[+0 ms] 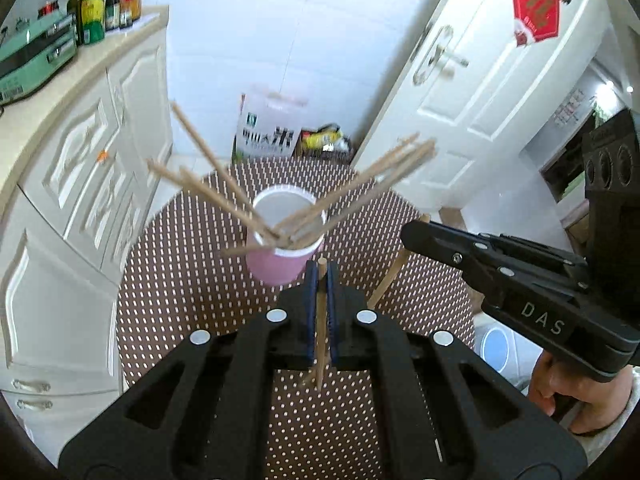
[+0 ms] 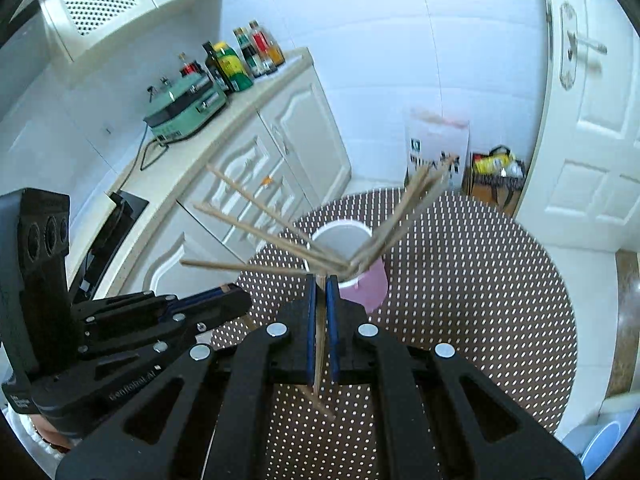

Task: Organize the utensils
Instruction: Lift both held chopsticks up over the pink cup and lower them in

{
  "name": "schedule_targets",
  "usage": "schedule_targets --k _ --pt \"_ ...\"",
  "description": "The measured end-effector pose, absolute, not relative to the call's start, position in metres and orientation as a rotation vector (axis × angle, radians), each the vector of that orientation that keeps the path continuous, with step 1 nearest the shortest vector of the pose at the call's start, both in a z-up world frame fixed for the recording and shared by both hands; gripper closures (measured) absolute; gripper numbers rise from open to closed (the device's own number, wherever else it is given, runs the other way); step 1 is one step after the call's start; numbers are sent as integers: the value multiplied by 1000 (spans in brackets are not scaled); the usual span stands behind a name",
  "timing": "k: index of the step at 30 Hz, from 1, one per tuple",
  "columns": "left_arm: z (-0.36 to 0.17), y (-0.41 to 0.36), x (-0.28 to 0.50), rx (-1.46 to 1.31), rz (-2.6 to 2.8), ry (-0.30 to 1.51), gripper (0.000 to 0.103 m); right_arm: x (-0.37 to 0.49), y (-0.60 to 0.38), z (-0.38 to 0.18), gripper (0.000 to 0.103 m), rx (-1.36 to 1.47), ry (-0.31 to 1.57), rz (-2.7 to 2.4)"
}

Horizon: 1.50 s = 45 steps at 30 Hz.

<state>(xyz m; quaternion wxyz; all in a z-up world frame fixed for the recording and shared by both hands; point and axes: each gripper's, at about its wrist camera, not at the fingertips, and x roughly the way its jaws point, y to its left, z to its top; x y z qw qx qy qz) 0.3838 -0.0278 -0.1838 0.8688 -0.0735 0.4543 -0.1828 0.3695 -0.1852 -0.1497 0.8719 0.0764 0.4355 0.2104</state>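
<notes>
The pink paper cup (image 1: pixel 280 236) stood near the middle of the round brown table with white dots (image 1: pixel 192 292), wooden chopsticks (image 1: pixel 224 196) fanning out of its mouth to both sides. Above and just short of the cup, the left gripper (image 1: pixel 321 276) was pressed together on a single wooden chopstick (image 1: pixel 320 328), and the right gripper (image 2: pixel 320 292) pinched another chopstick (image 2: pixel 319 344) the same way. Judging from the crowded cup, a careless drop could strike the splayed sticks, tip the light cup, or let a stick slide through the narrow pads and fall onto the table.
</notes>
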Motion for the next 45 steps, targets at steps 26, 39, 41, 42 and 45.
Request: schedule_targets --k 26,39,41,42,45 --pt "-90 3 411 -222 -276 675 98 395 -197 -48 99 91 596 441" --pt "-117 -5 427 -169 -232 710 98 418 -187 -66 99 37 616 404" --pt "-122 -6 429 -169 -237 720 98 422 -186 -69 99 37 621 401" --pt "-126 -6 431 -170 -238 732 98 425 -186 -70 99 35 621 398" --pt "-136 -10 434 -158 -248 755 98 432 -184 -72 99 33 622 393"
